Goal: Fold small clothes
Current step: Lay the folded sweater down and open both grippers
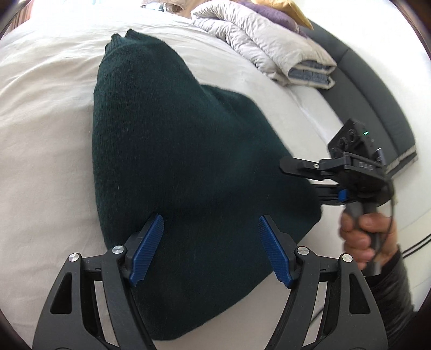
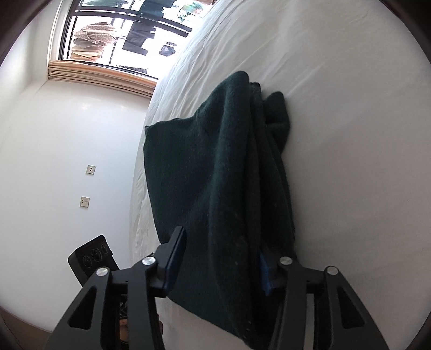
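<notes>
A dark green knit garment (image 1: 172,150) lies folded on the white bed sheet (image 1: 45,134). My left gripper (image 1: 210,231) is open and hovers just above its near part, blue pads on either side, holding nothing. My right gripper (image 1: 299,177) comes in from the right at the garment's right edge. In the right wrist view the right gripper (image 2: 221,258) is open, its jaws straddling the garment's (image 2: 215,175) layered edge; one finger sits above the cloth and the other is partly hidden under the layers.
A folded grey quilt (image 1: 269,45) and purple and yellow pillows (image 1: 272,13) lie at the far end of the bed. A dark headboard (image 1: 377,88) runs along the right. A window (image 2: 121,35) and white wall (image 2: 67,161) stand beyond the bed edge.
</notes>
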A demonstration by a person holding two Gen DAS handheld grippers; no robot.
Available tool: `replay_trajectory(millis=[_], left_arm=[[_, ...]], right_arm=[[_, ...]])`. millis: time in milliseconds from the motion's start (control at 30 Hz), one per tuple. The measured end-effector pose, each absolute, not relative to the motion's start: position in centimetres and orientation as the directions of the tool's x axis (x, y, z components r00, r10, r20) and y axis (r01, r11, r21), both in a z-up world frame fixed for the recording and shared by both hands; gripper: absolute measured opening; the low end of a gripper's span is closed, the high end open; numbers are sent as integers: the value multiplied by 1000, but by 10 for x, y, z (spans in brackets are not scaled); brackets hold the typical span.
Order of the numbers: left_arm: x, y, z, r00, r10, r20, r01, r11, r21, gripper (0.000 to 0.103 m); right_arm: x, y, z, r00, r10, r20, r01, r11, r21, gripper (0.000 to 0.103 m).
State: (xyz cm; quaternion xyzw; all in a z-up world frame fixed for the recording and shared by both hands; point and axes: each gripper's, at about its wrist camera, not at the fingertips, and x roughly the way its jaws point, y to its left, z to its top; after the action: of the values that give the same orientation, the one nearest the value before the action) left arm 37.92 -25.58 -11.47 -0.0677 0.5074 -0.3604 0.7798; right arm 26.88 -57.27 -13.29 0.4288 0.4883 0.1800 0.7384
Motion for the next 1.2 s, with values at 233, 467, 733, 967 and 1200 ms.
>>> replay_trajectory(millis=[233, 467, 733, 967, 1200], left_arm=[[369, -243, -127, 210, -626, -751, 505, 727, -466, 72], [373, -239, -133, 193, -631, -751, 511, 718, -472, 72], [367, -231, -127, 217, -628, -748, 508, 726, -462, 72], [351, -215, -87, 401, -523, -752, 538, 799, -268, 72], [380, -227, -98, 438, -394, -808, 498, 854, -146, 72]], right_arm=[[234, -577, -140, 488, 647, -586, 200, 571, 796, 10], [224, -582, -162, 529, 635, -562, 194, 555, 809, 6], [232, -579, -151, 547, 602, -581, 179, 594, 784, 7], [231, -547, -83, 538, 223, -813, 241, 884, 401, 48], [258, -516, -46, 619, 175, -766, 118, 943, 311, 33]])
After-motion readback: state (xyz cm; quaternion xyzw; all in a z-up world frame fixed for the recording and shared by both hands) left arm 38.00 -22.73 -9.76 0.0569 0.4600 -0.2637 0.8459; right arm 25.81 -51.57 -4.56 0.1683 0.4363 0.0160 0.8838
